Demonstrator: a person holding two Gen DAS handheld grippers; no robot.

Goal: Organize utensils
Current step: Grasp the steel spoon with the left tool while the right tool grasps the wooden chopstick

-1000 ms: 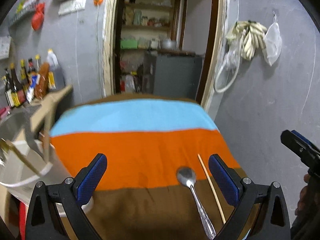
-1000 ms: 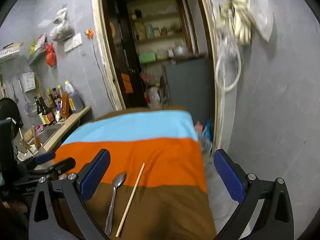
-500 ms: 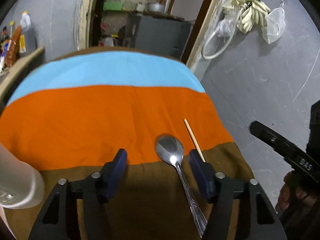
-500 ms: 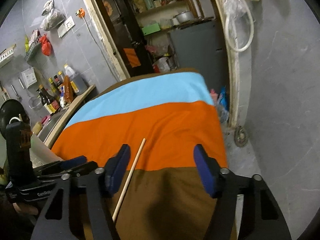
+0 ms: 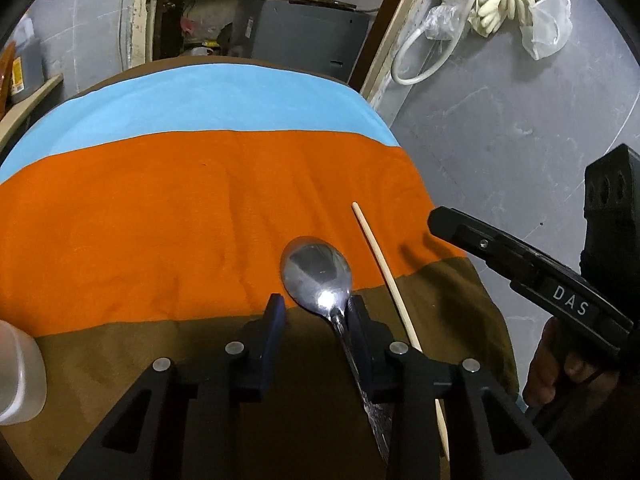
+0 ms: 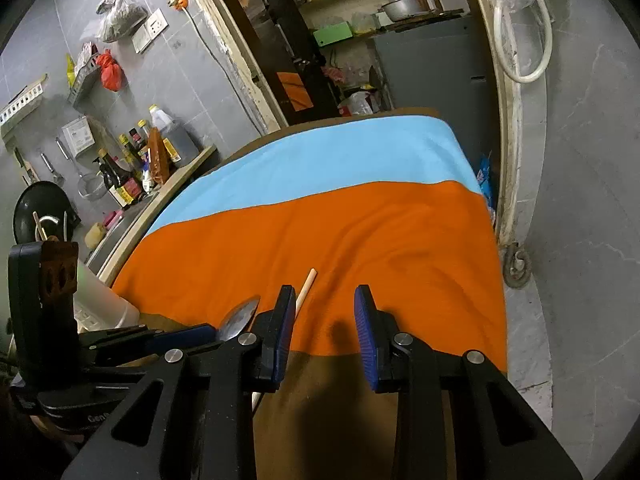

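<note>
A metal spoon (image 5: 316, 272) lies on the striped cloth (image 5: 160, 220), bowl on the orange band, handle running back toward me. My left gripper (image 5: 316, 314) is low over it. Its jaws are closing around the spoon's neck, which sits against the right finger; the left pad stands off it. A wooden chopstick (image 5: 384, 272) lies just right of the spoon. My right gripper (image 6: 325, 324) hovers there with its jaws closing on nothing. The chopstick (image 6: 306, 286) passes under its left finger (image 6: 282, 328). The spoon's bowl (image 6: 240, 314) shows beside it.
A white plastic container (image 5: 16, 372) stands at the cloth's near left corner. A counter with sauce bottles (image 6: 132, 168) runs along the left wall. Behind the table is a doorway with a grey cabinet (image 5: 304, 36). The cloth's right edge drops to grey floor (image 6: 580, 280).
Both grippers sank toward the cloth and tipped downward while their jaws narrowed. The left came down around the spoon's neck; the right came down at the chopstick's far end.
</note>
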